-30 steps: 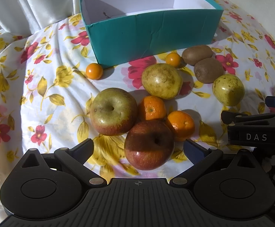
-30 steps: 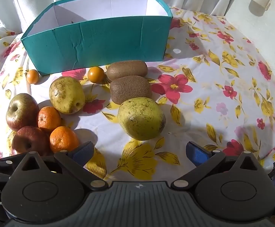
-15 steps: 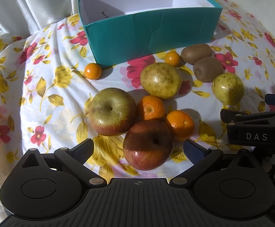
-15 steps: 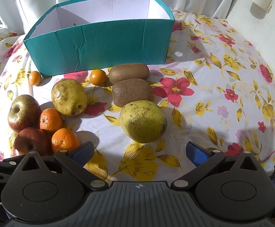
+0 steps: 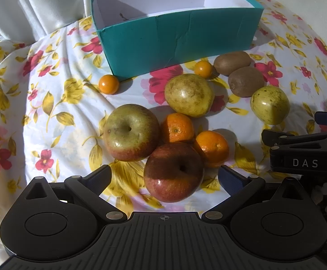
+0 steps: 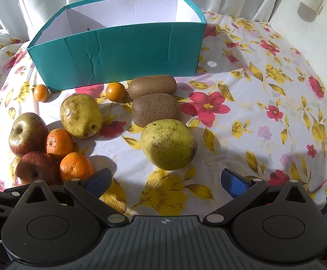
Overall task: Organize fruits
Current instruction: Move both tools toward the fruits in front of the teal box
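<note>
On the flowery cloth [image 6: 264, 103], round shiny apples [image 5: 173, 172] and fuzzy kiwis [image 6: 156, 109] sit near a teal cardboard box [image 6: 118, 51]. Both the left claw [image 5: 164, 177] and the right claw [image 6: 166, 178] are spread wide, holding nothing.

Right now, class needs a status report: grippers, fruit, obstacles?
Left hand-held gripper open at red apple. Right hand-held gripper open before pear. Teal box holds no visible fruit. Nothing blocking.

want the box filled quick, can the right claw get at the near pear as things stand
Probably yes. The right claw is open and the near pear lies straight ahead of it on the cloth, with nothing between. The kiwi sits close behind the pear, away from the approach.
</note>
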A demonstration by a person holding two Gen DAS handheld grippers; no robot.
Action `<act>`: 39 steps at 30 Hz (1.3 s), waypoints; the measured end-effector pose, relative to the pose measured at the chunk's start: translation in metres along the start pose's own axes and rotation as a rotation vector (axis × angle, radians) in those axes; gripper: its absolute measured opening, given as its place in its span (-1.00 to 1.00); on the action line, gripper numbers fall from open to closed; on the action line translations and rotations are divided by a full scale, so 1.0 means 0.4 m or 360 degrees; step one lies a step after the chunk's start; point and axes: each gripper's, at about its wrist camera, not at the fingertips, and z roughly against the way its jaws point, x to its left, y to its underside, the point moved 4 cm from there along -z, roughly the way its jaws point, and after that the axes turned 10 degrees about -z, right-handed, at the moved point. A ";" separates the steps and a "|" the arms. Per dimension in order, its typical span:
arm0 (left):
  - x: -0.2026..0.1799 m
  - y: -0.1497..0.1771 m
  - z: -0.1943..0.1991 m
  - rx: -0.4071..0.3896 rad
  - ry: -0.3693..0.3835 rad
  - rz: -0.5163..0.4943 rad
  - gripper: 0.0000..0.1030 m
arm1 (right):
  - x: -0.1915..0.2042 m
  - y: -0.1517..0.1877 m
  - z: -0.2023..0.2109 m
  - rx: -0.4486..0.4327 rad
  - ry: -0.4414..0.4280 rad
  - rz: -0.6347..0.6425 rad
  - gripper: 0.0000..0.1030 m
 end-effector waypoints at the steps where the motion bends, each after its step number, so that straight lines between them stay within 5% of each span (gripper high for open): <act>1: -0.001 -0.001 0.000 0.0001 0.0000 0.0000 1.00 | -0.001 0.001 0.000 0.0000 -0.0002 0.0000 1.00; 39: -0.026 -0.012 0.008 0.0012 0.0003 -0.0012 1.00 | -0.014 -0.008 0.014 -0.0022 -0.0044 0.0035 1.00</act>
